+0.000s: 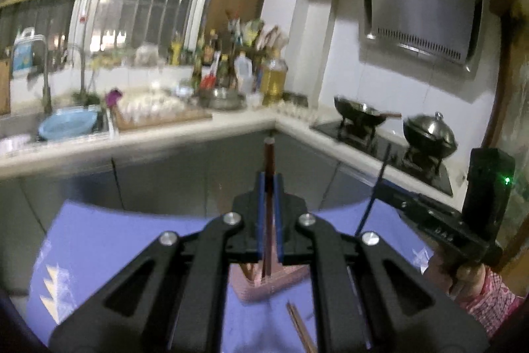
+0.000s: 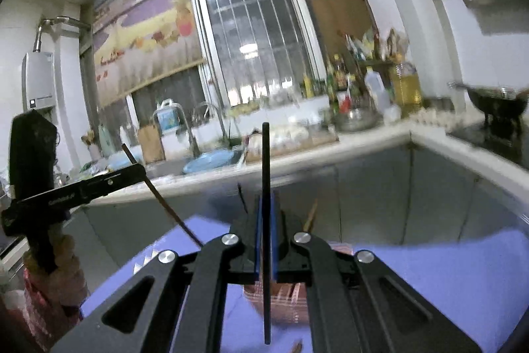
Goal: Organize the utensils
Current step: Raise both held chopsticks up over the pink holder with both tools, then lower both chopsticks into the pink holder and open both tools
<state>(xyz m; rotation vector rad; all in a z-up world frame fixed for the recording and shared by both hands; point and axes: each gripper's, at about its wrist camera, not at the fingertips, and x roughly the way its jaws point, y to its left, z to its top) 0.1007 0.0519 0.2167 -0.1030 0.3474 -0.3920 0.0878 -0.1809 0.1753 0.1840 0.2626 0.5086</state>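
My left gripper is shut on a brown chopstick that stands upright above a pink utensil basket on the purple table. My right gripper is shut on a black chopstick, also upright, over the same pink basket. The right gripper shows at the right of the left wrist view with its black chopstick. The left gripper shows at the left of the right wrist view with its brown chopstick. Loose brown chopsticks lie on the table.
A kitchen counter runs behind the table with a sink, a blue bowl, bottles and a cutting board. A stove with a wok and a lidded pot stands at the right. Grey cabinets stand below.
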